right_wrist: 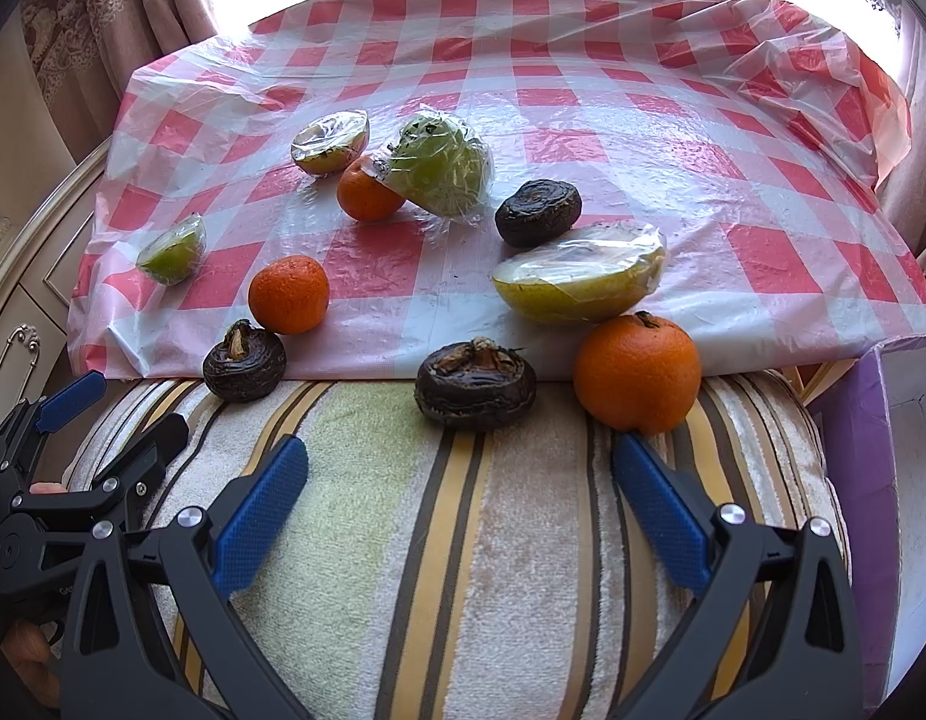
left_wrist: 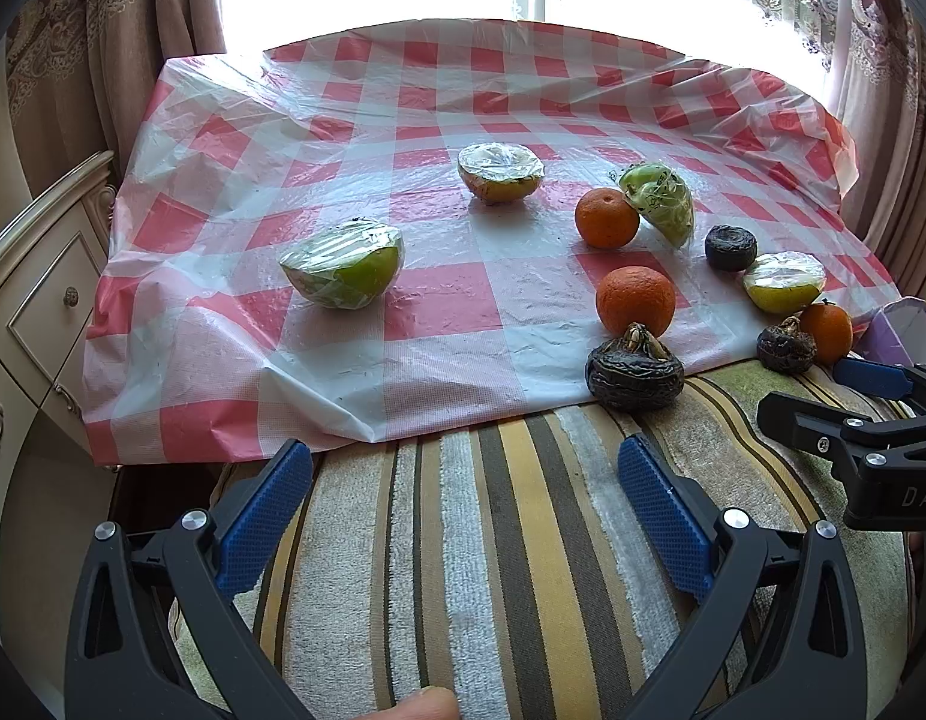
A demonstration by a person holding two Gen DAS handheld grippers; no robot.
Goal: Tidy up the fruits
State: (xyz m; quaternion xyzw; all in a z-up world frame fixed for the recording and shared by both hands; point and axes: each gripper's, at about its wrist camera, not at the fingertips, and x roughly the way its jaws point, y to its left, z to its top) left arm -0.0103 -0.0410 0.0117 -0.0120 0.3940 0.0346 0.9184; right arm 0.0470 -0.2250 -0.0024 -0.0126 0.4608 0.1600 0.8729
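Fruits lie scattered on a red-and-white checked plastic cloth [left_wrist: 439,312]. In the left wrist view: three oranges [left_wrist: 635,300] [left_wrist: 607,218] [left_wrist: 827,333], wrapped green fruit halves [left_wrist: 343,273] [left_wrist: 501,173] [left_wrist: 660,201] [left_wrist: 784,282], and dark wrinkled fruits [left_wrist: 634,375] [left_wrist: 730,247] [left_wrist: 785,350]. My left gripper [left_wrist: 463,456] is open and empty over the striped towel. In the right wrist view my right gripper [right_wrist: 461,450] is open and empty, just short of a dark fruit [right_wrist: 475,384] and an orange [right_wrist: 637,372]. A wrapped pear half [right_wrist: 580,282] lies behind them.
A striped towel [left_wrist: 511,540] covers the near surface. A purple box [right_wrist: 883,480] stands at the right. A cream drawer cabinet [left_wrist: 37,300] is at the left. Curtains and a bright window lie behind the cloth. Each gripper shows in the other's view [left_wrist: 865,420] [right_wrist: 73,438].
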